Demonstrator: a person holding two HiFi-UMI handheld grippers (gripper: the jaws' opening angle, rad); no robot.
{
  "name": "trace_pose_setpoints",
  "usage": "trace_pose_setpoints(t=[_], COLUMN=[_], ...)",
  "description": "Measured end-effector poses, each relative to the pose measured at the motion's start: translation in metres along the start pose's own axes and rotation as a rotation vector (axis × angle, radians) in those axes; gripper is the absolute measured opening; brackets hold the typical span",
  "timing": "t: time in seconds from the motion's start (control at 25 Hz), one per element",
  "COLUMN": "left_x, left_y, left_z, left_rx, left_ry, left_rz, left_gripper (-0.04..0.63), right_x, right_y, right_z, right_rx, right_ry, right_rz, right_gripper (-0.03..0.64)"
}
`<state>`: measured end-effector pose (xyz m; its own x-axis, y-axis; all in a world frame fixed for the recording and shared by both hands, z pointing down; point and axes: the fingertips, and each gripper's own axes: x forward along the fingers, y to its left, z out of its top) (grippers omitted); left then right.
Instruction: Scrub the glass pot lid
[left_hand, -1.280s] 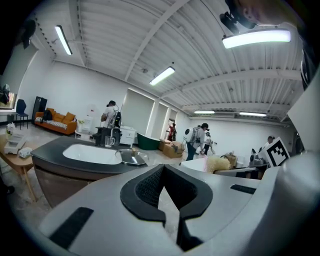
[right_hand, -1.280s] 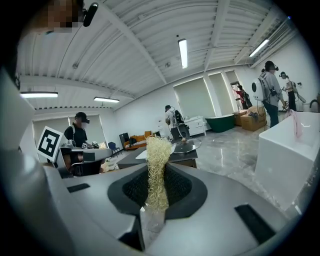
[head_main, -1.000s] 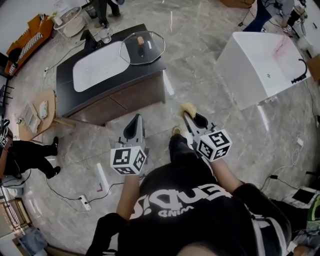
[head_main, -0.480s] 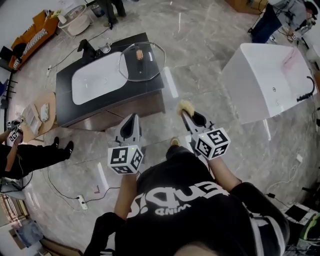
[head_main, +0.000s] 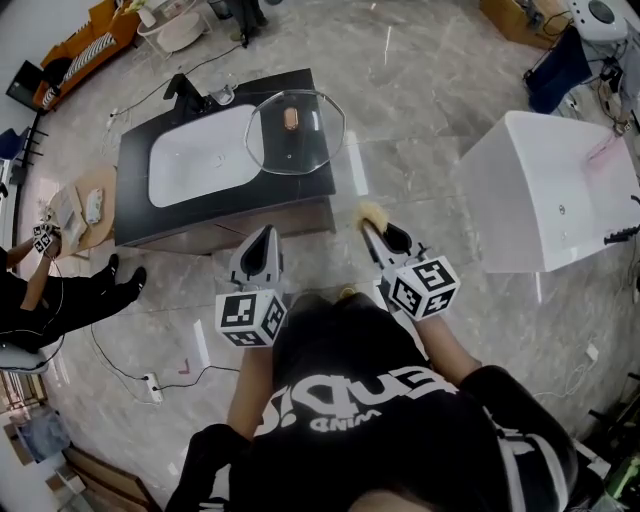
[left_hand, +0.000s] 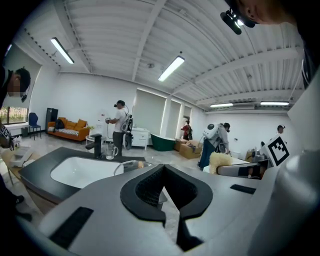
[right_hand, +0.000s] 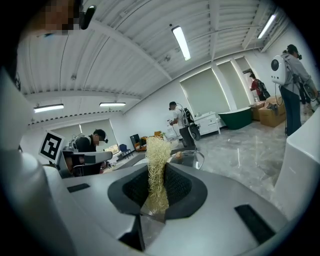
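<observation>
Two grippers: both sit at the centre of the head view, side by side but apart, aimed up-frame at the table (head_main: 133, 185). Both are well short of the table and touch nothing on it.
Left gripper (head_main: 266, 234): the fingers are pressed together with nothing between them.
Right gripper (head_main: 371, 229): the fingers are clamped on a yellow fibrous scrubber (head_main: 374, 213), and its tuft sticks out past the tips.
Lid (head_main: 295, 130): it is in the upper middle of the head view, lying flat with its knob up at the right end of the dark table. It is just beside the white basin (head_main: 195, 160) and seems to overlap the basin's rim.
Why the scrubber is held so: the grip is low on the bundle, which leaves the loose end free to rub the glass.
Why the left is empty: it is probably being kept free to steady the lid at the knob or rim while the right one scrubs.
Why the lid lies there: with the knob up, the domed glass is open to reach from the person's side.
Arm pose: both forearms reach forward from the body, and the marker cubes face up at the camera. The right gripper angles slightly inward and the left points nearly straight ahead.
Stage: this looks like the approach, and the scrubbing has not yet begun.
Next need: both grippers must come forward over the table edge so the tuft can be set on the glass.
</observation>
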<state>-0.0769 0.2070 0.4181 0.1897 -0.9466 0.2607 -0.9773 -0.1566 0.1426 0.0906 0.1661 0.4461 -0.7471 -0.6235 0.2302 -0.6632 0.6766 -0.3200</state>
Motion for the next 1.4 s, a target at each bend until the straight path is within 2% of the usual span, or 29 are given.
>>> trace_pose_setpoints(t=[0.24,0.48,0.84,1.16,1.4], left_x=[0.021,0.053,0.113,0.169,0.209], left_y=[0.009,0.021,0.047,0.086,0.113], left_z=[0.0,0.004,0.012,0.037,0.055], left_rx=[-0.011,-0.013,-0.032,-0.032,-0.012], left_ry=[0.0,-0.009,0.007,0.023,0.042], left_rz=[0.021,0.004,-0.038,-0.079,-0.135], left_gripper=[0.014,0.014,0.014,0.014,0.014], right_x=[0.02,0.041,0.086,0.147,0.188], right_y=[-0.016,-0.036,-0.062,-0.08,-0.093], right_z=[-0.001,0.006,0.021,0.056,0.075], right_rx=[0.001,-0.005,-0.004,-0.009,0.007], right_ry=[0.019,0.012,0.023,0.019,0.007], right_rz=[0.017,-0.004,-0.037,-0.059,-0.107], right_gripper=[0.047,0.048,0.047,0.046,0.048])
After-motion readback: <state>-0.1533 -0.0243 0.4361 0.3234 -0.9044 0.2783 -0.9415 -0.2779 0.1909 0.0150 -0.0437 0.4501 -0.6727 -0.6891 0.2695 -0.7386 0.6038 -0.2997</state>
